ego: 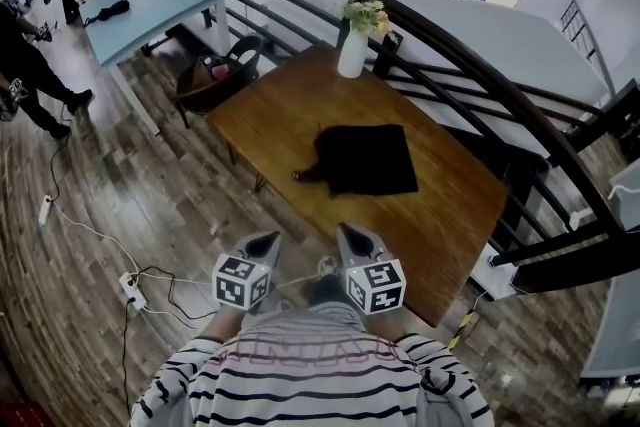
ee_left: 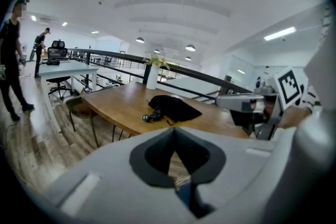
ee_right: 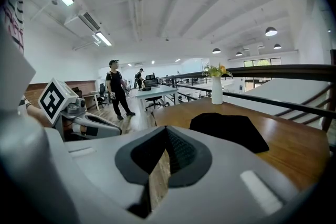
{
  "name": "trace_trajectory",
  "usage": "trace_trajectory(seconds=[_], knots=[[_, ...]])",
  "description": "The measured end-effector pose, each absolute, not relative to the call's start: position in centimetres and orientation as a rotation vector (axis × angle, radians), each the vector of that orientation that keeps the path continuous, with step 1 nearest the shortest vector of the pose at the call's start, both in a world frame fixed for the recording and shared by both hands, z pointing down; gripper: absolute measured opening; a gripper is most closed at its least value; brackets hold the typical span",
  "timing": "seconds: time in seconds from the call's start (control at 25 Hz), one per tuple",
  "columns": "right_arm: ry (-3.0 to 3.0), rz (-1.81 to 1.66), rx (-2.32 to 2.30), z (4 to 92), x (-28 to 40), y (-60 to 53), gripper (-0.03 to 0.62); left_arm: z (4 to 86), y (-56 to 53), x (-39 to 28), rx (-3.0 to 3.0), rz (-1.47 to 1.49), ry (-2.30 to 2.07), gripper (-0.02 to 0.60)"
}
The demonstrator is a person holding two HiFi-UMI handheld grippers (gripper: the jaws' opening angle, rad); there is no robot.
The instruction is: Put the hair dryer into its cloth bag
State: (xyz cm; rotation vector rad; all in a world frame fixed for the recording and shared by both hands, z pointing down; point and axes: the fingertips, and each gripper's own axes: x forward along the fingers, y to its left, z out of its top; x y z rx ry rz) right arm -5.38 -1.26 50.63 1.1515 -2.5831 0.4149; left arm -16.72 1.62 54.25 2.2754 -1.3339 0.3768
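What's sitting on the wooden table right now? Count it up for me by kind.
black cloth bag: 1
dark corded item at the bag's edge, likely the hair dryer: 1
white vase with flowers: 1
Total: 3

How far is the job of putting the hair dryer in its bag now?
Done: nothing certain; the cloth bag lies on the table, a dark part showing at its edge. In hand: nothing; left gripper and right gripper are shut, empty, short of the bag. Left: confirm the dryer is inside, or bag it.
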Motion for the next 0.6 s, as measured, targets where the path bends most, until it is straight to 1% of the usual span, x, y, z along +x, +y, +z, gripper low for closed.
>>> trace_trajectory(seconds=[0.6], knots=[[-2.584,0.418,1.134,50.58,-6.13,-0.91,0.000,54.27,1.91,-17.21,2.270,0.378,-1.333,0.003]])
